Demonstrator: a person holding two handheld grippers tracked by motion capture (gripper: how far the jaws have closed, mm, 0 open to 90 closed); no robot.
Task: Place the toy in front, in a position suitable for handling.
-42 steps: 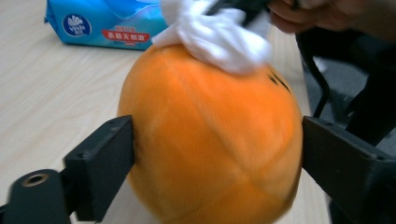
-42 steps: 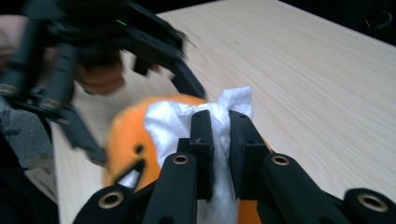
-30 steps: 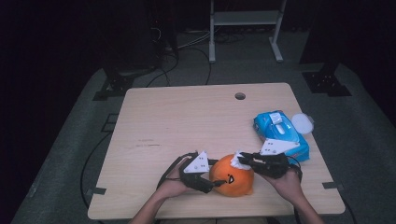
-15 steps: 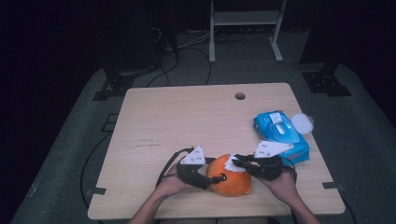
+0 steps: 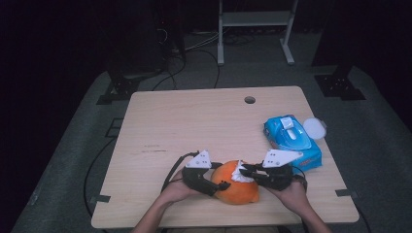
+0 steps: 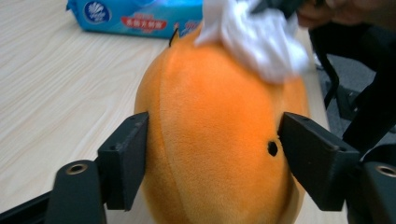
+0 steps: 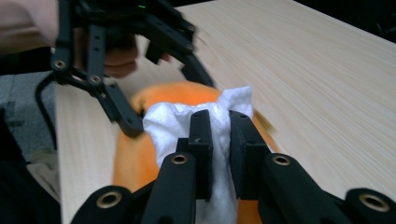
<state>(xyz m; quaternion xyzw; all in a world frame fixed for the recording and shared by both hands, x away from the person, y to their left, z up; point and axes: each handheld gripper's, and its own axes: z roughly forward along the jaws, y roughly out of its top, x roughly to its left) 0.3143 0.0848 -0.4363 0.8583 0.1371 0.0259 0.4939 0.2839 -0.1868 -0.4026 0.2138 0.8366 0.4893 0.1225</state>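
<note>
L gripper (image 6: 212, 154) straddles the orange plush (image 6: 219, 135) at table's near edge; jaws have just been opening, pads abt flush w/ its sides, hard to tell if they press. R gripper (image 7: 219, 126) clenched on white wipe (image 7: 173, 123), pressed onto plush top. Blue wipes pack (image 5: 291, 138) near, to the right; white lid (image 5: 314, 128) just beside it. Wooden table (image 5: 194, 121).

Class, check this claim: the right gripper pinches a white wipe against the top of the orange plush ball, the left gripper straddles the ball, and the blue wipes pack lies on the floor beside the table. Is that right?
One detail is wrong. The blue wipes pack lies on the table, near its right edge, as the high view shows. The rest stands: the right gripper pinches the white wipe on the orange plush ball, which the left gripper straddles.
</note>
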